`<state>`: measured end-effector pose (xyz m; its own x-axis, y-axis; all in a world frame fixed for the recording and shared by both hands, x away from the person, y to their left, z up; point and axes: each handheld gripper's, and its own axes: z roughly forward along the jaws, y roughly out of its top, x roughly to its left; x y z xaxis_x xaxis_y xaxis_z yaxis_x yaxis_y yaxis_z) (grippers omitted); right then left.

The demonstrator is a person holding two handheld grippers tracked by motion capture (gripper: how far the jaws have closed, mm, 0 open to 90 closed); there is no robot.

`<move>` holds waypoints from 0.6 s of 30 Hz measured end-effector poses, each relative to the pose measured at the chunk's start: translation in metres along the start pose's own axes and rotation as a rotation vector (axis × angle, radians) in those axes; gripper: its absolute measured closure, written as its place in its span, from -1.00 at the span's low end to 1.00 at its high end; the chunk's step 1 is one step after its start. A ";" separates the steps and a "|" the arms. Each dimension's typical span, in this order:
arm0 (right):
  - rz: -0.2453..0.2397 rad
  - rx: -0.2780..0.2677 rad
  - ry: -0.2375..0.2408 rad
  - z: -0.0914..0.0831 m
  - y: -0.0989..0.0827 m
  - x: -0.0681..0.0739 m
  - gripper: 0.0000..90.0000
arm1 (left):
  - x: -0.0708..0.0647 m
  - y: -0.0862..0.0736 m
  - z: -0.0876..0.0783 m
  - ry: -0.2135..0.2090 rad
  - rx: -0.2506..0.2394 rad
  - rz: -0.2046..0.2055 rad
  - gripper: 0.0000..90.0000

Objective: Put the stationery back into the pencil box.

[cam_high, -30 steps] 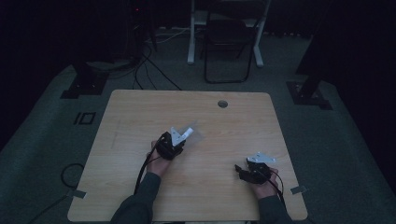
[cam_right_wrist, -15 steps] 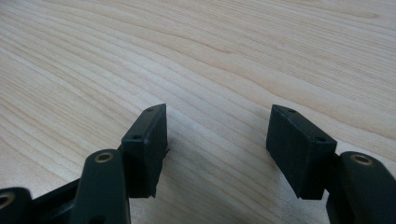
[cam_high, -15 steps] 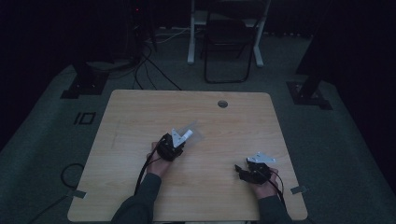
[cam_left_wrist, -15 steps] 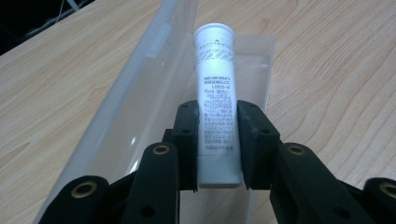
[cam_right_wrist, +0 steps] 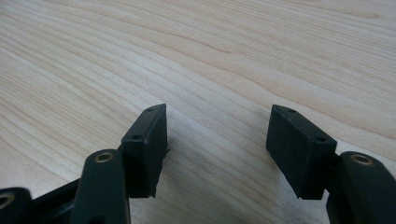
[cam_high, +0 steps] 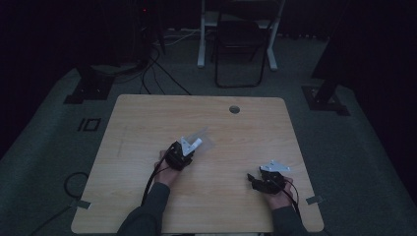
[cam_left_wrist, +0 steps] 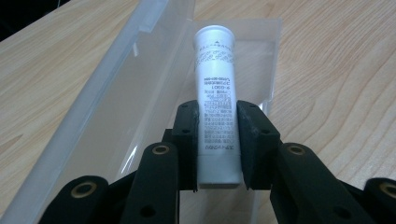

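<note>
The left gripper (cam_left_wrist: 218, 144) squeezes a white tube (cam_left_wrist: 216, 93) between its two black pads. The tube is round and smooth, with tiny grey print down its side and a flat end near the jaws. It sticks out over a clear plastic box (cam_left_wrist: 140, 88) with thin, see-through walls. The box lies on the wooden table (cam_left_wrist: 336, 70), which is pale and has wavy brown lines in it.

In the high view the left gripper (cam_high: 183, 153) sits near the middle of the table (cam_high: 147, 128), with the tube (cam_high: 194, 144) pointing away from the person.

The right gripper (cam_right_wrist: 217, 140) holds nothing. Its blocky black jaws stand apart above the bare wood. In the high view it (cam_high: 260, 181) rests near the table's right edge.
</note>
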<state>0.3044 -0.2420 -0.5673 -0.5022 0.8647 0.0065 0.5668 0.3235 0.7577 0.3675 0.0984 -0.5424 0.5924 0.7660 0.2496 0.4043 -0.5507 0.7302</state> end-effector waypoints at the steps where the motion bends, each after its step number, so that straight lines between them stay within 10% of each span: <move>1: 0.000 0.000 0.000 0.000 0.000 0.000 -0.15 | 0.000 0.000 0.000 0.001 0.000 -0.002 0.57; 18: 0.000 0.000 0.001 0.000 0.000 0.000 -0.15 | 0.000 0.001 -0.016 -0.008 -0.054 0.000 0.32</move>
<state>0.3043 -0.2420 -0.5673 -0.5029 0.8643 0.0069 0.5670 0.3238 0.7574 0.3569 0.1031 -0.5310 0.5981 0.7632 0.2448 0.3659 -0.5317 0.7638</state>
